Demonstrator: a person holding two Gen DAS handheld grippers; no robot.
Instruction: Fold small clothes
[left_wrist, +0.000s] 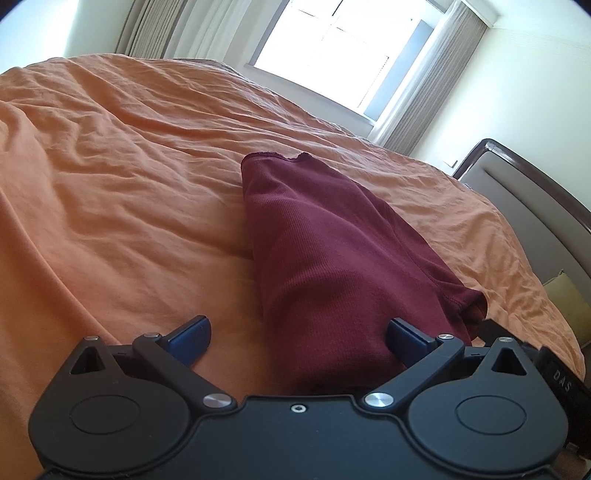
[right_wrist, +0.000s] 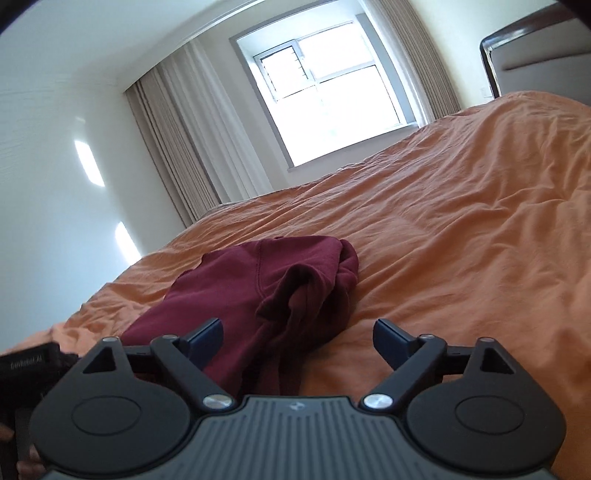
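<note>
A maroon ribbed garment (left_wrist: 325, 243) lies on the orange bedsheet (left_wrist: 110, 184), folded into a long narrow strip that runs away from me. My left gripper (left_wrist: 298, 338) is open, low over the near end of the strip, its fingers apart on either side of the cloth. In the right wrist view the same garment (right_wrist: 266, 295) shows a bunched, wrinkled sleeve end near its right side. My right gripper (right_wrist: 298, 338) is open, its jaws apart over the garment's near right edge, holding nothing.
The wrinkled orange sheet (right_wrist: 461, 240) covers the whole bed. A padded headboard (left_wrist: 524, 192) stands at the right. A bright window (right_wrist: 332, 88) with beige curtains (right_wrist: 184, 147) is beyond the bed. A yellow pillow (left_wrist: 569, 299) shows at the far right.
</note>
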